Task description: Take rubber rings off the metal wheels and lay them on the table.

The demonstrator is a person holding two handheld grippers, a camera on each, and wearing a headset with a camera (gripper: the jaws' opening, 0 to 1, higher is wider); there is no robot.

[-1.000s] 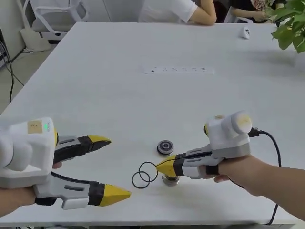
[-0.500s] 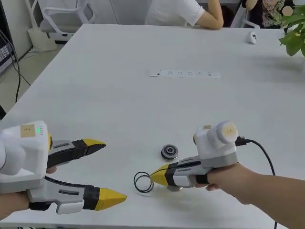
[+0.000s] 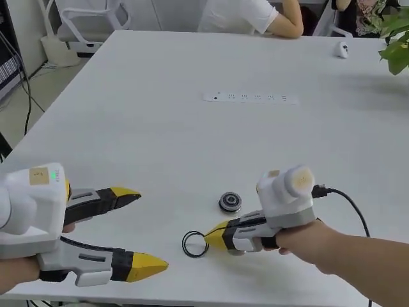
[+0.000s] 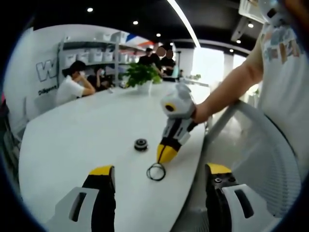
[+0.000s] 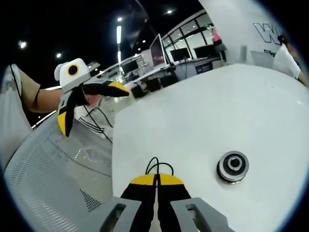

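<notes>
Two thin black rubber rings [image 3: 193, 244] lie overlapped on the white table [image 3: 192, 141] near its front edge. A small metal wheel [image 3: 230, 202] rests flat just behind them. My right gripper [image 3: 209, 238] is shut, its yellow tips touching the rings' right edge. In the right gripper view the rings [image 5: 157, 167] loop out right beyond the closed tips [image 5: 155, 180], with the wheel [image 5: 232, 166] to the right. I cannot tell whether a ring is pinched. My left gripper [image 3: 142, 228] hangs open to the left, holding nothing. Its view shows the rings [image 4: 155, 172] and the wheel [image 4: 141, 144].
A white power strip [image 3: 250, 98] lies across the middle of the table. A person sits at the far end, beside an office chair [image 3: 83, 19]. A plant [image 3: 396, 45] stands at the far right. A black cable [image 3: 348, 204] trails from my right gripper.
My right gripper has slid a little left and lower, bringing its shut tips against the rings. The metal piece seen under it earlier is now mostly covered. The left gripper has stayed open.
</notes>
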